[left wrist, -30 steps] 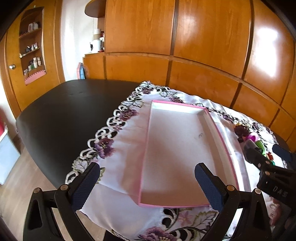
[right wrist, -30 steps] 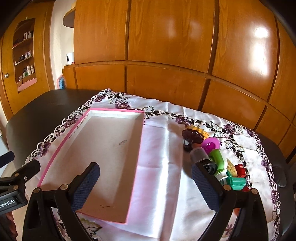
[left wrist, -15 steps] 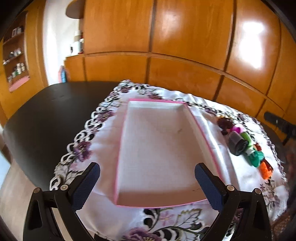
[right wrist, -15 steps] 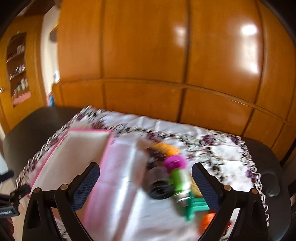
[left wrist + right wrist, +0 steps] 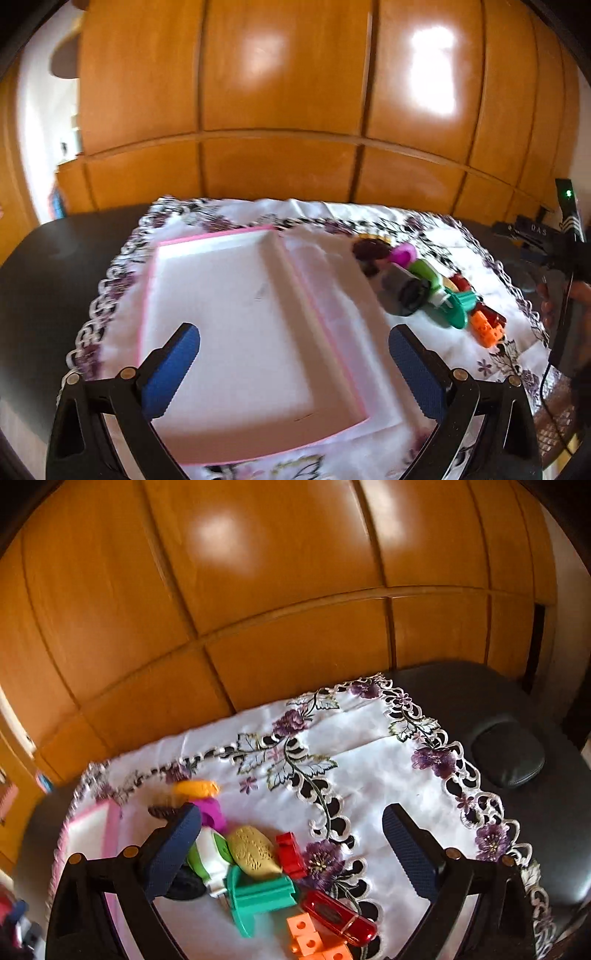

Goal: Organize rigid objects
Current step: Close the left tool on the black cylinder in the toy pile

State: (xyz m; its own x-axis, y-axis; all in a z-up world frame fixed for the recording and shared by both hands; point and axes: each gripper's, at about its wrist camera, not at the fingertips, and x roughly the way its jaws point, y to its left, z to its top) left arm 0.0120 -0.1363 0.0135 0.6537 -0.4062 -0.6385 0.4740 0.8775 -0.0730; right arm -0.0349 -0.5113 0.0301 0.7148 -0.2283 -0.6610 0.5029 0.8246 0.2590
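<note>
A shallow white box with a pink rim [image 5: 240, 325] lies on the embroidered cloth [image 5: 436, 347], its inside bare. My left gripper [image 5: 291, 363] hangs open above the box's near half. To the box's right is a heap of small toys: a teal plastic piece [image 5: 258, 895], a yellow oval [image 5: 251, 851], a red block [image 5: 290, 851], orange cubes [image 5: 310, 941], a red capsule-shaped piece [image 5: 338, 917], a green-and-white bottle [image 5: 208, 853] and a magenta cap [image 5: 212, 812]. My right gripper [image 5: 291, 843] is open just above this heap, nothing between its fingers.
The cloth covers part of a black table [image 5: 62, 254]; a dark pad [image 5: 508, 755] lies on its right part. Wooden wardrobe panels [image 5: 280, 92] stand close behind. The other gripper's body and a hand [image 5: 557, 280] show at the left wrist view's right edge.
My right gripper has swung right from over the box to above the toy heap and the cloth's right corner. The left view has turned rightward, bringing the toys into sight.
</note>
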